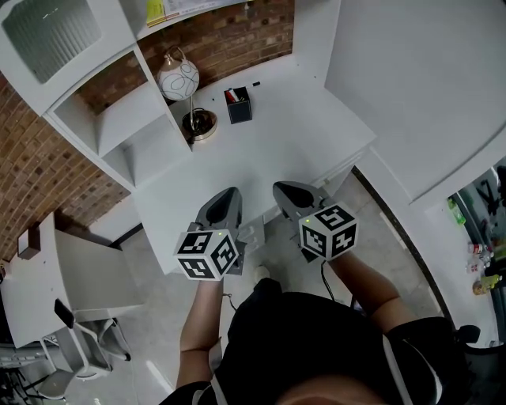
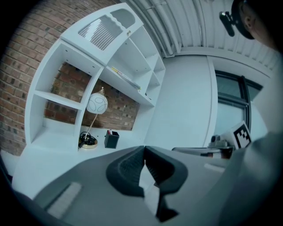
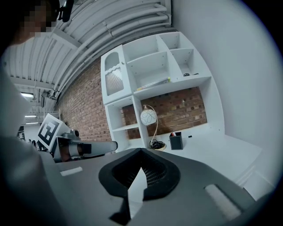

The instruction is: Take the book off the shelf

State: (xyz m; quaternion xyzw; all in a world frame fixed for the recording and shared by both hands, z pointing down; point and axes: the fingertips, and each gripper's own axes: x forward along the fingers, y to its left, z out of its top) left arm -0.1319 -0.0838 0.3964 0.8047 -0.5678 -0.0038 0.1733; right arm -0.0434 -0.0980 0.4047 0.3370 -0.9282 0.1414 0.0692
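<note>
approach step: both grippers closed and empty, book not yet reached
left gripper (image 1: 228,198) and right gripper (image 1: 286,191) hover side by side over the near edge of the smooth white desk (image 1: 261,150), jaws together, nothing between them. the book (image 1: 162,9), thin, flat and yellow-edged, lies on the upper shelf (image 3: 199,78) at 11 o'clock, above the round patterned lamp (image 1: 179,79) and the square black pen holder (image 1: 239,104). judged next move: raise, open one gripper, pinch the book's exposed edge.

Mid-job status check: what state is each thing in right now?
Left gripper: shut, empty.
Right gripper: shut, empty.
Thin yellow book: lying flat on the upper shelf, untouched.
White globe lamp: upright on the desk.
Black square pen holder: upright, something red inside.
</note>
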